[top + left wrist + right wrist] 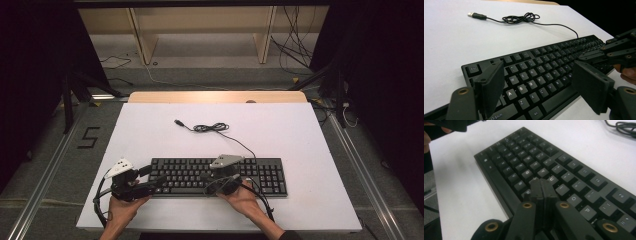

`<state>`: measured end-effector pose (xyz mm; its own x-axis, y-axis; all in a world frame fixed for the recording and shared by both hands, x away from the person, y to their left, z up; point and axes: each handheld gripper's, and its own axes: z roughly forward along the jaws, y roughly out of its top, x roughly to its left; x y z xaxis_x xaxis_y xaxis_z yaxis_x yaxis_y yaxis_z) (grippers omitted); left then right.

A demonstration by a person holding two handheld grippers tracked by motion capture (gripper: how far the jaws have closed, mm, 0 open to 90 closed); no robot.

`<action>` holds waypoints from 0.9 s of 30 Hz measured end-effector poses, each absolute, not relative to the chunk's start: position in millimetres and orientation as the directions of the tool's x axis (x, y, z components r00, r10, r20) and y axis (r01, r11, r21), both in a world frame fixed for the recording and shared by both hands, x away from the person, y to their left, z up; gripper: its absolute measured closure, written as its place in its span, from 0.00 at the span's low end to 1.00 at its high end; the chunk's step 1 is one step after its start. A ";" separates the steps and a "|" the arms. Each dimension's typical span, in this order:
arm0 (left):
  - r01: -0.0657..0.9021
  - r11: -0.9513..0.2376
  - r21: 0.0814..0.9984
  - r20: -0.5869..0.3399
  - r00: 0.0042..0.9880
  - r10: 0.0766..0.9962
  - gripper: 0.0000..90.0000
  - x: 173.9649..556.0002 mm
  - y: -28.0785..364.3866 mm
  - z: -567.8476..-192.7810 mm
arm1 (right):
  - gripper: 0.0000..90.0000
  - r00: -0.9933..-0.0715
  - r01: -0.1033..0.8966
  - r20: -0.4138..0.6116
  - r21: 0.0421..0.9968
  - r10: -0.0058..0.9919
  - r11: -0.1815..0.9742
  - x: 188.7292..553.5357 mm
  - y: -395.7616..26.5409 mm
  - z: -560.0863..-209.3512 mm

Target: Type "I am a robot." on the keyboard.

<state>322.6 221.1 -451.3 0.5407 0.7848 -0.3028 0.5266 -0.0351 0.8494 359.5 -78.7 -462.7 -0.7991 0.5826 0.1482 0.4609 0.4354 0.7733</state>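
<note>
White table [150, 125]: keyboard [260, 172] at its near edge. Right gripper [541, 185] closed empty over the keys; left gripper [536, 82] wide open, empty, at the keyboard's left end. Risk: blunt closed tips may press two keys together.

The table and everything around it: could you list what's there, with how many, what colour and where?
keyboard: one, black, near edge of the table, in front of the person
keyboard cable: one, black, partly coiled on the table behind the keyboard, plug end lying free
table: one, white top with a wooden strip at the far edge
wooden frame: one, pale wood, on the floor beyond the table
loose cables: several, black and white, on the floor at the back
left gripper: one, black, jaws open over the keyboard's left end
right gripper: one, black, jaws shut with nothing between them, over the letter keys
hands: two, one holding each gripper
</note>
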 end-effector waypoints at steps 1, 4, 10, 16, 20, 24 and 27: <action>0.525 -0.034 0.850 -0.303 0.541 0.785 0.29 322.3 221.2 -451.4 | 1.00 -0.798 0.463 0.147 0.770 0.584 0.439 359.7 -77.2 -463.7; 0.523 -0.038 0.851 -0.299 0.543 0.785 0.29 321.7 222.1 -451.5 | 1.00 -0.801 0.465 0.143 0.760 0.581 0.454 360.8 -73.2 -466.7; 0.522 -0.032 0.852 -0.301 0.540 0.786 0.29 321.5 223.3 -451.9 | 1.00 -0.800 0.471 0.131 0.741 0.585 0.478 362.3 -67.6 -472.0; 0.522 -0.034 0.852 -0.300 0.541 0.786 0.29 321.6 223.3 -452.1 | 1.00 -0.796 0.480 0.126 0.727 0.592 0.491 364.0 -65.0 -475.7; 0.523 -0.032 0.852 -0.301 0.539 0.787 0.29 321.5 223.3 -452.1 | 1.00 -0.799 0.478 0.111 0.714 0.591 0.512 364.1 -62.2 -480.1; 0.523 -0.035 0.852 -0.299 0.538 0.788 0.29 321.5 223.2 -452.5 | 1.00 -0.800 0.472 0.104 0.717 0.591 0.513 363.6 -61.7 -480.9; 0.523 -0.030 0.852 -0.301 0.536 0.789 0.29 321.7 224.1 -452.4 | 1.00 -0.798 0.473 0.104 0.718 0.593 0.511 363.4 -61.8 -480.9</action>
<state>321.7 224.1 -452.4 0.5362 0.7885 -0.3012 0.5226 -0.0298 0.8521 363.4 -61.8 -480.9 -0.7982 0.5934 0.1037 0.4730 0.5107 0.7179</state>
